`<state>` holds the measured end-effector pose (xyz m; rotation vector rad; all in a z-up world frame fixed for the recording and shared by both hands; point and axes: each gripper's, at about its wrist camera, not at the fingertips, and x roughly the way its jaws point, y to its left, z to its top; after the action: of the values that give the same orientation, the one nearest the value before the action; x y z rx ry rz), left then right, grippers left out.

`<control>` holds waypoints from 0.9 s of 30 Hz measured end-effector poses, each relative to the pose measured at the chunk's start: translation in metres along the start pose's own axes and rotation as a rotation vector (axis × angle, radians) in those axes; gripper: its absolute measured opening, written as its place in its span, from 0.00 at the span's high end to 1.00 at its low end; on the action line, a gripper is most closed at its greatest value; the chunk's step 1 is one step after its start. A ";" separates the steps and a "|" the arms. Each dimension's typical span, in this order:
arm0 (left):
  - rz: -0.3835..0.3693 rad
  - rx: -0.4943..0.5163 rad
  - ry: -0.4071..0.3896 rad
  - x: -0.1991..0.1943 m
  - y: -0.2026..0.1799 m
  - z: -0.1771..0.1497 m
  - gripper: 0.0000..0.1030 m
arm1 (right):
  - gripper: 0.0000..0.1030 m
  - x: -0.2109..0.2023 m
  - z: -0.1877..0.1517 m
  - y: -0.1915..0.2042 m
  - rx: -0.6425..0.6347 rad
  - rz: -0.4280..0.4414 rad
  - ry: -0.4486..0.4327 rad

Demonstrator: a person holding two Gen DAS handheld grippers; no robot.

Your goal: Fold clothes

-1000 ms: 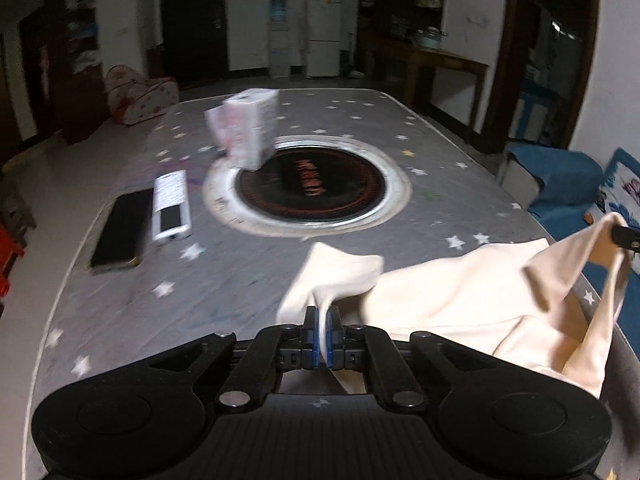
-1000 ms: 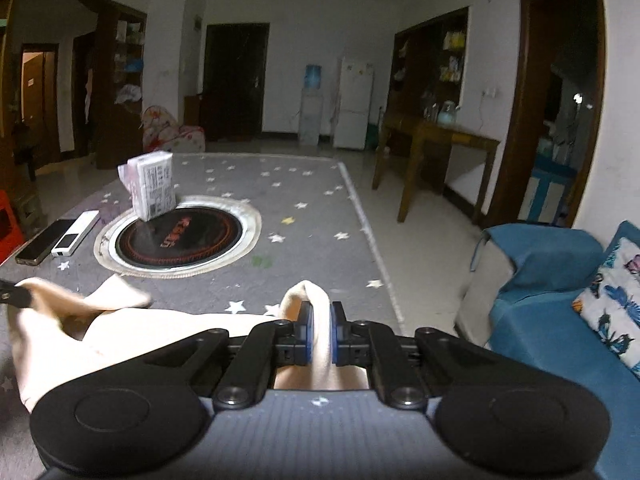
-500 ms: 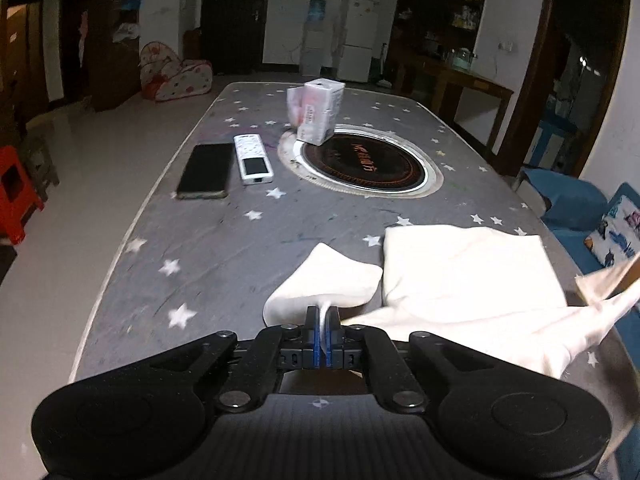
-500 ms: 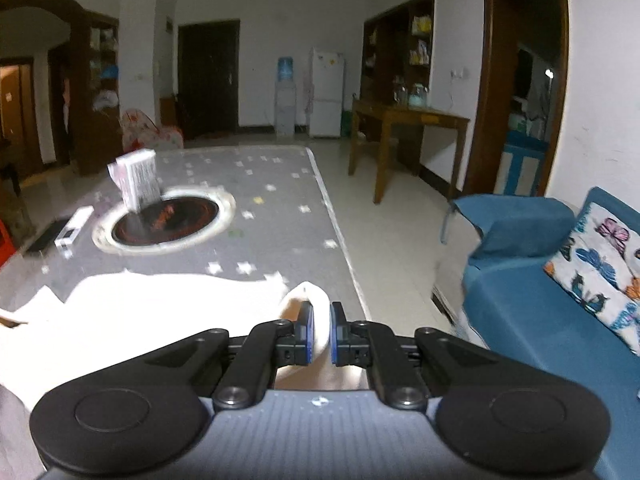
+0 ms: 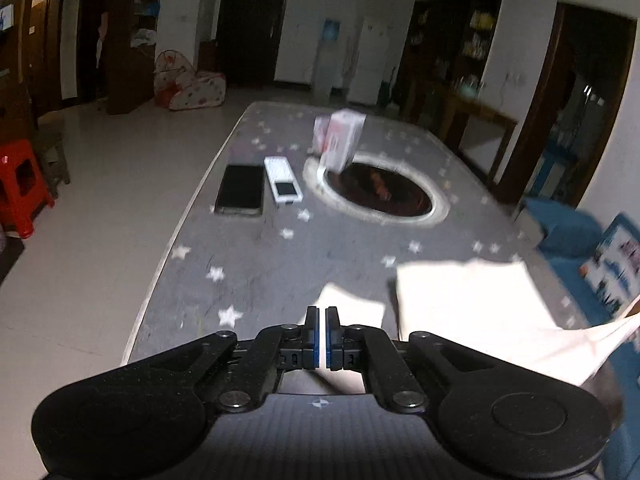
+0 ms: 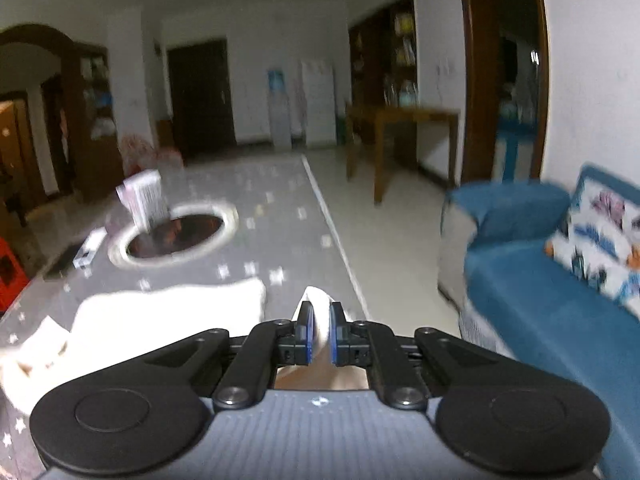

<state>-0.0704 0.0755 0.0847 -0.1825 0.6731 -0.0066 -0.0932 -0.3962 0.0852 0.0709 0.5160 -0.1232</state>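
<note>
left wrist view: the left gripper (image 5: 320, 316) has its two blue-padded fingers (image 5: 310, 334) drawn nearly together, leaving only a thin slit; a cream garment (image 5: 472, 304) passes beneath and just beyond the tips, and whether cloth is pinched in the slit cannot be told. the garment lies at the near right part of a grey star-patterned table (image 5: 248, 264), one flap (image 5: 352, 308) spread flat just ahead of the fingers, the main panel flat to the right, and a far corner (image 5: 600, 336) rising off the table toward the right edge. farther along the table lie a dark phone (image 5: 241, 194) and, just beside it, a white remote (image 5: 283, 185); beyond them a round dark cooktop inset (image 5: 380, 192) with a pale ring, and a white carton (image 5: 340, 142) standing upright at its far left rim.

right wrist view: the right gripper (image 6: 320, 314) is clamped on a raised fold of the cream garment (image 6: 160, 320), the cloth (image 6: 318, 300) standing up between the two pads. the rest of the garment spreads to the left over the table (image 6: 272, 216), near its right edge. the carton (image 6: 145, 200) and cooktop inset (image 6: 176, 236) sit farther back on the left. a blue sofa (image 6: 552, 304) with a patterned cushion (image 6: 600, 232) stands to the right of the table, apart from it, and a wooden side table (image 6: 408, 128) stands on the floor beyond. both views are motion-blurred.
</note>
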 end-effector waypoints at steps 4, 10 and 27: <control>-0.028 0.029 0.023 0.008 -0.006 -0.003 0.97 | 0.91 0.012 0.006 0.001 -0.043 -0.037 0.047; -0.161 0.150 0.137 0.032 -0.043 -0.031 0.95 | 0.86 0.030 -0.009 0.011 -0.119 -0.136 0.108; -0.192 0.170 0.155 0.122 -0.103 -0.007 0.72 | 0.78 0.101 -0.012 0.049 -0.204 0.088 0.268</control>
<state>0.0261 -0.0349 0.0209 -0.0822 0.8036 -0.2639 -0.0053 -0.3567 0.0259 -0.0903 0.7889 0.0267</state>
